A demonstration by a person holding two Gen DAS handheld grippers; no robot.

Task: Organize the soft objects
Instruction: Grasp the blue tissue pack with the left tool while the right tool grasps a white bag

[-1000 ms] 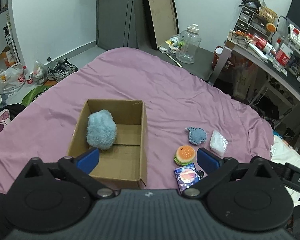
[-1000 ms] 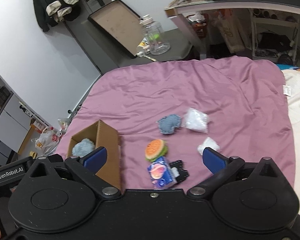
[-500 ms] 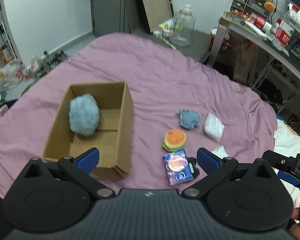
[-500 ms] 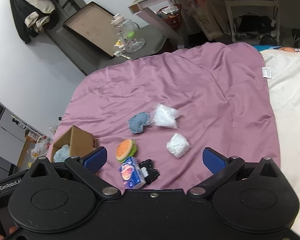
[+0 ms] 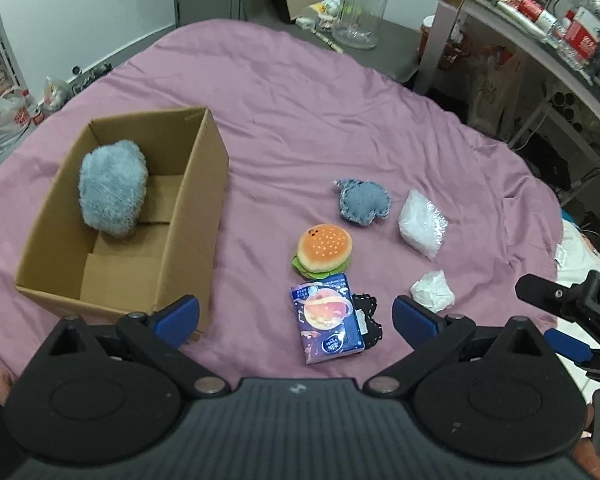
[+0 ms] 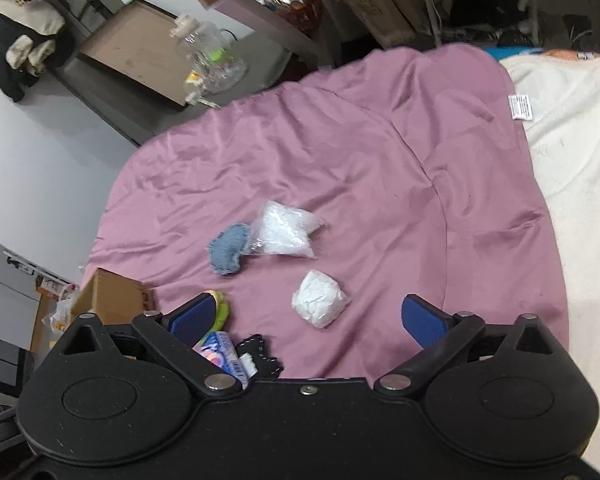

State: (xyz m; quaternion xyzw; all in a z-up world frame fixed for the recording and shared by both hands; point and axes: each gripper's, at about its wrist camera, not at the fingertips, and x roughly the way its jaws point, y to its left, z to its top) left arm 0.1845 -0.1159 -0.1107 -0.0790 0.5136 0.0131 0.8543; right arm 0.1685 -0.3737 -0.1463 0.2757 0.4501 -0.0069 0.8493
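While the soft objects are spread over a mauve bedsheet [image 5: 300, 120], only one of them, a fluffy blue-grey plush [image 5: 112, 188], is seen inside the open cardboard box [image 5: 204, 200], lodged against its far-left wall. In the left wrist view the box lies at about nine o'clock from the loose cluster. At the cluster's centre a burger plush [image 5: 324, 252] is placed; a tissue pack printed with a planet [image 5: 328, 320] is found just beside it at six o'clock, partly overlapping a black fabric piece [image 5: 368, 320]. At one o'clock from the burger a blue denim patch [image 5: 362, 202] is seen, and at three o'clock a clear bag of white filling [image 5: 422, 224], near the patch. A crumpled white wad [image 5: 432, 292] lies at four o'clock from the burger, apart from the rest.

The left gripper [image 5: 296, 314] is held above the tissue pack with its blue pads wide apart and nothing pressed between them. In the right wrist view the right gripper [image 6: 312, 316] is held over the white wad, which appears between its fingers without being touched; its jaws are wide but closing.

Further out, a large glass jar [image 5: 360, 12] is seen at twelve o'clock beyond the bed, a cluttered desk [image 5: 540, 32] at two o'clock, and a cream blanket [image 6: 580, 160] along the sheet's right edge.
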